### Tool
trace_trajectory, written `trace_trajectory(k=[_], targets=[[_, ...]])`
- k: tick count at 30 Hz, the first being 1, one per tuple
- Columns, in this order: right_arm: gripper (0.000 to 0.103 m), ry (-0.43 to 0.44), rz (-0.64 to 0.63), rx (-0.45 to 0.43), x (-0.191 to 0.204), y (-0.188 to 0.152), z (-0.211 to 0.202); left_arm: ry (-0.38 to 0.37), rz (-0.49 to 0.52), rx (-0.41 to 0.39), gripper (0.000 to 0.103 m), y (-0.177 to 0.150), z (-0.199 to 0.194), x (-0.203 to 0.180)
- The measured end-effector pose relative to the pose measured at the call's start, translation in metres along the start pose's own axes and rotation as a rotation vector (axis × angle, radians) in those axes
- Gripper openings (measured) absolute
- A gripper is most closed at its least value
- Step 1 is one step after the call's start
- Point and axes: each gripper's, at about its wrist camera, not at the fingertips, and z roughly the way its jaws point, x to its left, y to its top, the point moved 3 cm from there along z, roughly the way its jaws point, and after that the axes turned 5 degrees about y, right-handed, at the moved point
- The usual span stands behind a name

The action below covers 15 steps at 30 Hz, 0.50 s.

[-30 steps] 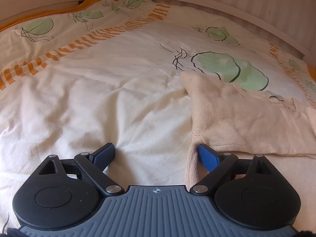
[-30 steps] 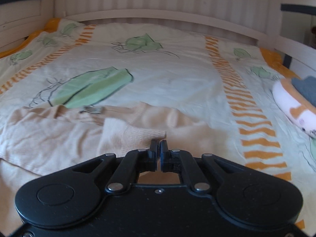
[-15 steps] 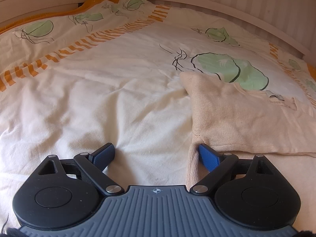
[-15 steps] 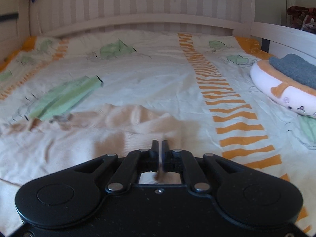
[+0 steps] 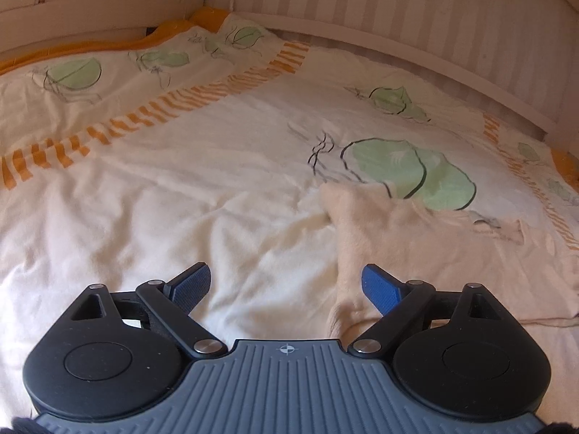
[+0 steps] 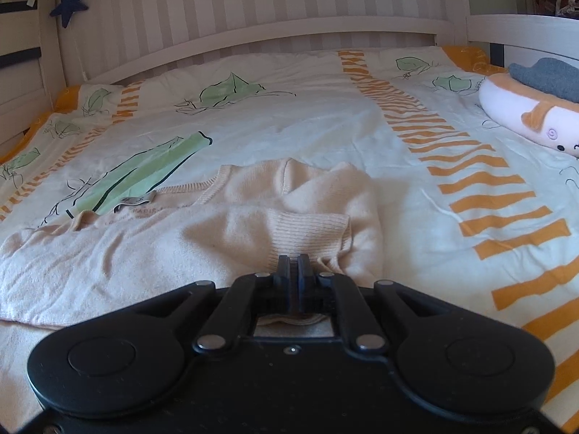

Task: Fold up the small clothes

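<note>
So the landmark here is the beige sweater (image 6: pixel 152 249), lying flat on the leaf-print duvet (image 5: pixel 181 188) with its long axis running side to side across the bed.

Starting at the sweater's left end: the left gripper (image 5: pixel 286 285) hangs over that edge with its blue pads (image 5: pixel 380 287) spread wide and nothing pinched. The right pad sits over the knit, the other over bare duvet, so the sweater's side edge runs up between them. The body of the sweater spreads off to the right of it.

Moving right along the sweater, there's the neckline with a little label (image 6: pixel 135 200), then the sleeve folded over the body, its ribbed cuff (image 6: pixel 307 235) lying just ahead of the right gripper (image 6: pixel 293 271). That one's pressed together, and the cuff's edge reaches right to the fingertips. It looks like it's pinching the cuff fabric, though the tips hide the actual bite, so I'd call that likely rather than certain.

My guess is the next fold turns on the right hand, since it's the one nearer the sleeve.

Well to the right of the sweater: a plush pillow (image 6: pixel 524 115) with a grey garment (image 6: pixel 550 76) on top. Nothing's in the way.
</note>
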Motion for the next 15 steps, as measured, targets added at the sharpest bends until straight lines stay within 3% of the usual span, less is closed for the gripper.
trace_trajectory(k=[4,9,12,13,15], targets=[[0.012,0.011,0.011,-0.008,-0.002,-0.001,-0.001,-0.063,0.007,0.014,0.091,0.031,0.016,-0.014],[0.012,0.027,0.033,-0.013,-0.005,-0.002,-0.001,-0.241,-0.219,0.205,0.091,0.050,0.068,-0.010],[0.012,0.034,0.040,-0.016,-0.006,-0.002,-0.001,-0.282,-0.272,0.303,0.091,0.051,0.099,-0.015],[0.012,0.037,0.044,-0.016,-0.007,-0.002,-0.001,-0.302,-0.287,0.324,0.089,0.051,0.106,-0.018],[0.012,0.043,0.050,-0.018,-0.008,-0.003,-0.001,-0.363,-0.312,0.359,0.069,0.051,0.115,-0.025]])
